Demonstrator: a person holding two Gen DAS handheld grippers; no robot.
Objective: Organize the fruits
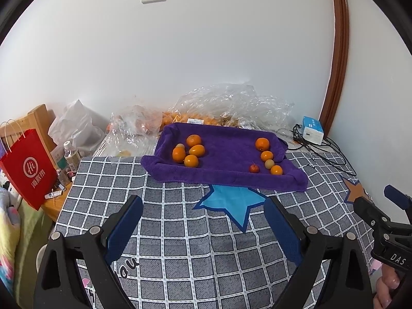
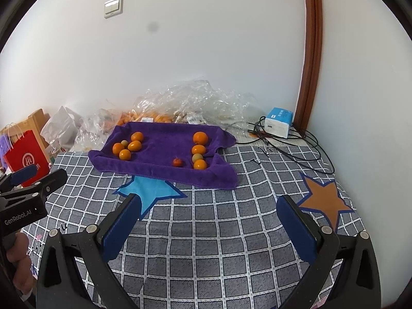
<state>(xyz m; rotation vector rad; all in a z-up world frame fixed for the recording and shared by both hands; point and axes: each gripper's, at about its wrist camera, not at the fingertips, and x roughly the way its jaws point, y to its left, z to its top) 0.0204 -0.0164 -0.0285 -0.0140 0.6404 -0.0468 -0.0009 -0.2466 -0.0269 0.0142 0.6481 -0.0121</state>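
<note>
Checked bedcover (image 1: 180, 244) carries a purple towel (image 1: 226, 170). Left wrist view: left gripper (image 1: 203, 221) spread, empty; oranges (image 1: 189, 150) grouped left, mixed fruits (image 1: 267, 159) right. Right wrist view: right gripper (image 2: 208, 219) spread, empty, well short of the red fruit (image 2: 177, 162). Sorting looks partly done.

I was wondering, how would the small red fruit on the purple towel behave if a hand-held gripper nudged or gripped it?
The small red fruit looks round, so a nudge would probably roll it. The soft purple towel and its raised edge should slow it. It seems tiny against the wide-open left hand-held gripper, so likely light and easy to squeeze out.
</note>
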